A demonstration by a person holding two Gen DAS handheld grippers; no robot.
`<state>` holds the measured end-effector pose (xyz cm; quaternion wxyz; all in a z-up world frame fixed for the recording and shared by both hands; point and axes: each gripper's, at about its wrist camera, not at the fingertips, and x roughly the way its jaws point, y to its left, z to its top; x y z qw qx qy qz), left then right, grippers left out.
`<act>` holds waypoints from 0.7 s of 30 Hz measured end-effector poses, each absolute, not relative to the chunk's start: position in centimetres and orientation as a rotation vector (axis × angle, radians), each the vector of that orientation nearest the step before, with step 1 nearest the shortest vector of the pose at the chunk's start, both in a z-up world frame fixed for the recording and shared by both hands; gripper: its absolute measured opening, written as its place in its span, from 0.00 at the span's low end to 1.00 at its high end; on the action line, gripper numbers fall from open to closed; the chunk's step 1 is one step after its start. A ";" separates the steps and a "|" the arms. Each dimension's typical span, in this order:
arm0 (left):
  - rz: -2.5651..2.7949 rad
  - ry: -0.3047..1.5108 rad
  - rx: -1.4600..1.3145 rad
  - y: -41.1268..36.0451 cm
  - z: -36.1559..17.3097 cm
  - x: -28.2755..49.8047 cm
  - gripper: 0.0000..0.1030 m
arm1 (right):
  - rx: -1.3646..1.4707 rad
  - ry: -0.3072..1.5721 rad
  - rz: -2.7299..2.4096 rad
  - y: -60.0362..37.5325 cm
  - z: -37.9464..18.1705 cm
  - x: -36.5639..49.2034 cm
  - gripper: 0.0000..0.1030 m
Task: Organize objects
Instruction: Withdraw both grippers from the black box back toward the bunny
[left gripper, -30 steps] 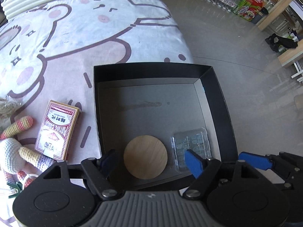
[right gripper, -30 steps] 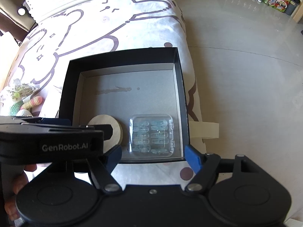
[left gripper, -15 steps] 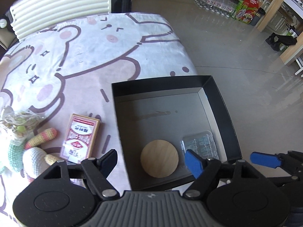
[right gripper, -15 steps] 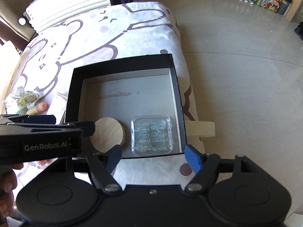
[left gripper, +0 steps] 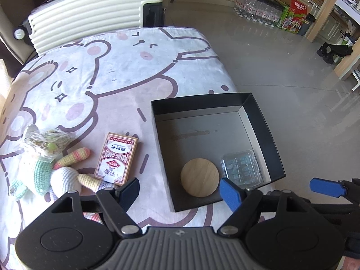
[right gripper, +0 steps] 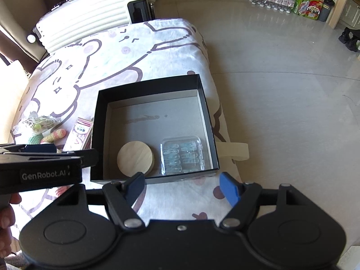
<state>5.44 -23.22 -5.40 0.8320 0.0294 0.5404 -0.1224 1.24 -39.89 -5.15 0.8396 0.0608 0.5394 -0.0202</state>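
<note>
A black open box (left gripper: 264, 121) (right gripper: 101, 117) sits near the table's right edge. Inside it lie a round wooden disc (left gripper: 199, 177) (right gripper: 135, 158) and a clear plastic case (left gripper: 241, 167) (right gripper: 183, 155). Left of the box lie a red card deck (left gripper: 117, 157) (right gripper: 78, 133) and a crocheted doll (left gripper: 45, 168) (right gripper: 48, 135). My left gripper (left gripper: 180, 191) hangs open above the box's near edge, nothing between its fingers. My right gripper (right gripper: 182, 185) is open too, above the cloth just in front of the box, empty.
The table wears a cartoon bear cloth (left gripper: 112, 72) (right gripper: 135, 51). A cream ribbed suitcase (left gripper: 90, 15) (right gripper: 85, 15) stands behind it. Bare grey floor (left gripper: 292, 72) lies to the right, with bottles and cartons (left gripper: 290, 18) at the far wall. A netted bundle (left gripper: 45, 138) lies by the doll.
Both grippers have risen and drawn back from the box, so the box and the items beside it look smaller and more of the table shows. Both stay open and empty.
</note>
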 end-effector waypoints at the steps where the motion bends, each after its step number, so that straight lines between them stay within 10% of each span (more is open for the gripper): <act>1: -0.257 1.143 0.064 -23.1 -5.2 5.2 0.77 | 0.131 1.137 -0.044 -39.8 -5.0 1.0 0.72; 21: -0.221 1.058 0.135 -20.4 -2.4 1.8 0.78 | 0.126 1.028 -0.102 -39.0 -1.5 -2.9 0.73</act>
